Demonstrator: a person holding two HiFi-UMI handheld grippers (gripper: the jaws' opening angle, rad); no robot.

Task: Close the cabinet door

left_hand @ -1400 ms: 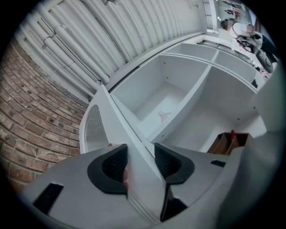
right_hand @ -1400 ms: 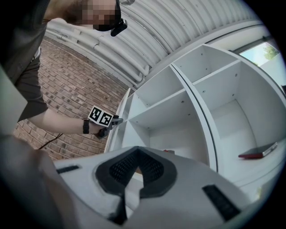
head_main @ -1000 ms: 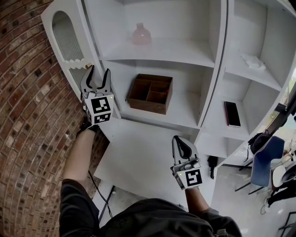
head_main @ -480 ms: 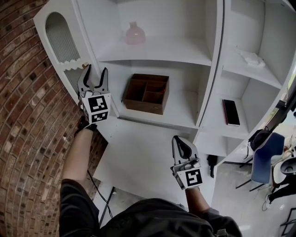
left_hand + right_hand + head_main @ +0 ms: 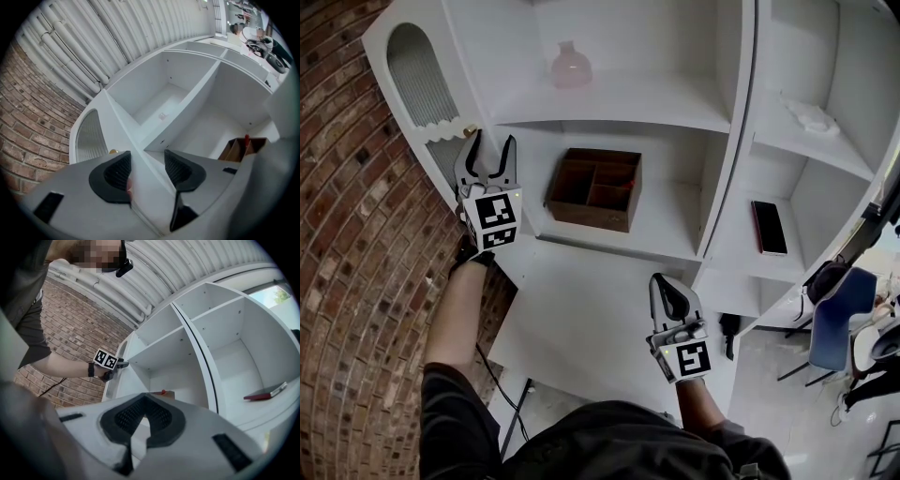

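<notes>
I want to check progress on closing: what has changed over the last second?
Nothing visibly moved; only the head view shifted slightly. The left gripper still clamps the edge of the open cabinet door; the right gripper stays shut and empty.

In front of you the white shelves (image 5: 675,103) carry a pink vase (image 5: 571,66) on the upper board, a brown wooden box (image 5: 593,189) below, a dark phone (image 5: 770,228) at right.
</notes>
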